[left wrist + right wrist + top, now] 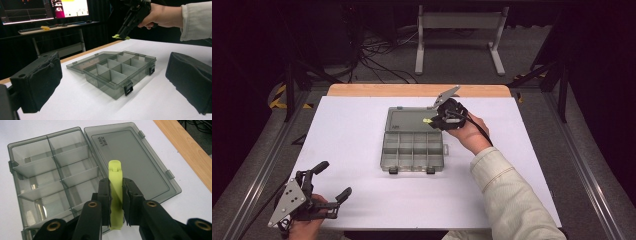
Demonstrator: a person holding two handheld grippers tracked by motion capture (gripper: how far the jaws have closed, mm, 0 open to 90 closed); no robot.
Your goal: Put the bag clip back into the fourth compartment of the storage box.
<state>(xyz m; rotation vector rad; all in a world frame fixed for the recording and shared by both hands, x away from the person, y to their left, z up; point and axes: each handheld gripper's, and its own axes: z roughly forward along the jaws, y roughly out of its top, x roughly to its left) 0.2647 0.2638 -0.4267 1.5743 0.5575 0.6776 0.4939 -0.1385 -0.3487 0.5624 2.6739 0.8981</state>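
Above the open compartment box (75,177), the right tool (116,195) pinches a light, stiff yellow-green clip (115,195) at mid-length; the left tool (324,192) rests open nearby.

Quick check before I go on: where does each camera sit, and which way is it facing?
High view: above the person's side, facing forward and down on the table; forearms, left gripper.
Left gripper view: low, between its open jaws, facing the organizer box.
Right gripper view: looks down its jaws, shut on a yellow-green clip.
All share the box; the right gripper too.
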